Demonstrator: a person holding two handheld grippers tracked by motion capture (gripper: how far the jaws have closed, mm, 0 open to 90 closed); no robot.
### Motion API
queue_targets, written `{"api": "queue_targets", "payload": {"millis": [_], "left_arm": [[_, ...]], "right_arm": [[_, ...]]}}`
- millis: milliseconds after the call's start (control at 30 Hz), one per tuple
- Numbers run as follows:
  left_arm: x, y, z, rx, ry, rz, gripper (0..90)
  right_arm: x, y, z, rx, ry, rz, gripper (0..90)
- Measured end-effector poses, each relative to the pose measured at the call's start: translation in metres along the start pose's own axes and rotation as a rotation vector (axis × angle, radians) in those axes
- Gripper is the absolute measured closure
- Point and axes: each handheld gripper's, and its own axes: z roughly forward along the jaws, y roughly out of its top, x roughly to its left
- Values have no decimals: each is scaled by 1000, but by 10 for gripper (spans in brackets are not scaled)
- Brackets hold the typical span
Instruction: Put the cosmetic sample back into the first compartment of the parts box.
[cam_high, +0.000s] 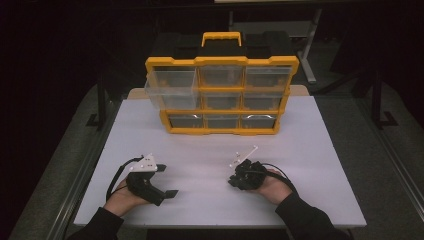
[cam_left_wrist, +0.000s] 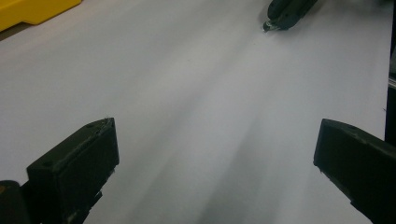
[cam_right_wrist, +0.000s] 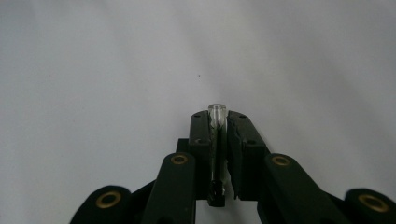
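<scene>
High view. A yellow-and-black drawer cabinet (cam_high: 222, 92) stands at the far side of a white table (cam_high: 310, 165). Its top-left clear drawer (cam_high: 171, 87) is pulled out toward the person; the other drawers sit flush. The left gripper (cam_high: 170, 192) rests on the near left part of the table, held by the left hand (cam_high: 120, 199), jaws turned toward the centre. The right gripper (cam_high: 235, 177) lies near right in the right hand (cam_high: 272, 187), well apart from the cabinet. Both are near each other across a bare stretch of table.

Left gripper view. The two black jaws stand wide apart with nothing between them, over bare table. A corner of the cabinet shows at the upper left, and the tip of the right gripper at the upper right.

Right gripper view. The jaws are pressed together on a small clear tube (cam_right_wrist: 216, 126), which lies lengthwise between them with its rounded end projecting past the jaw tips.

Judgement. The tube appears to be in carriage, and the open drawer is its likely destination. The next move calls for lifting the right gripper up and forward to the left, clearing the drawer's front wall, then releasing above its floor.
</scene>
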Motion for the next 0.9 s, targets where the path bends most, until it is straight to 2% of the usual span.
{"api": "queue_targets", "payload": {"millis": [267,900], "left_arm": [[0,0,0,1,1,4,0],[1,-1,0,4,-4,5,0]], "right_arm": [[-3,0,-5,-6,12,13,789],[-17,9,-31,-41,14,35,789]]}}
